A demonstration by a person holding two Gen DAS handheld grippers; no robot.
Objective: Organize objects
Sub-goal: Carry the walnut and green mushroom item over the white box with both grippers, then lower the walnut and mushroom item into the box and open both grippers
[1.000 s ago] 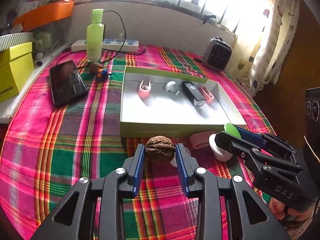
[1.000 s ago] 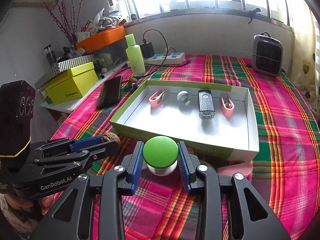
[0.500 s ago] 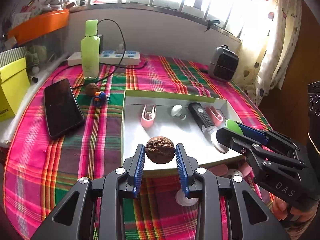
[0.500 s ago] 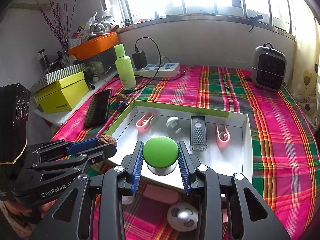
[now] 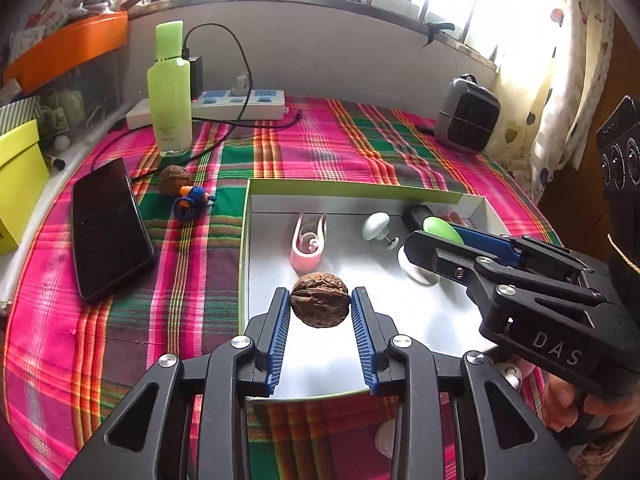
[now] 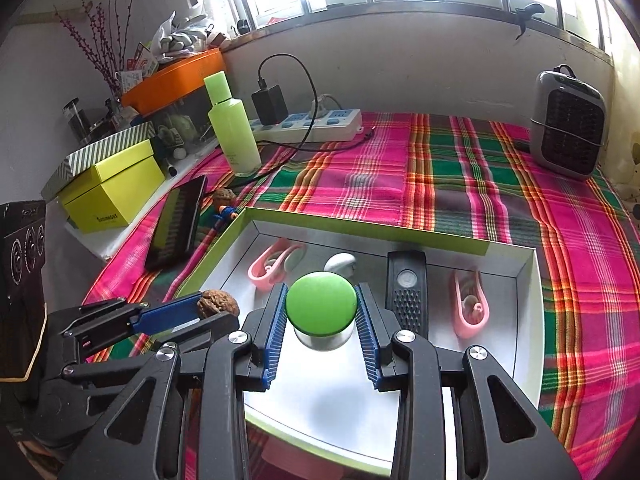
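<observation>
At frame centre, over the box [image 5: 472,199], you had carried both loads inward: left gripper [image 5: 320,310] clamped the walnut [image 5: 319,299], right gripper [image 6: 321,314] the green knob [image 6: 321,305]; release remained.

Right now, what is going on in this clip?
A person is sorting small things into a shallow white tray on a plaid tablecloth. The left gripper is shut on a walnut and the right gripper on a green-capped knob, both held over the tray. Two pink clips, a white knob and a black device already lie in it. A second walnut sits outside, beside a phone.
</observation>
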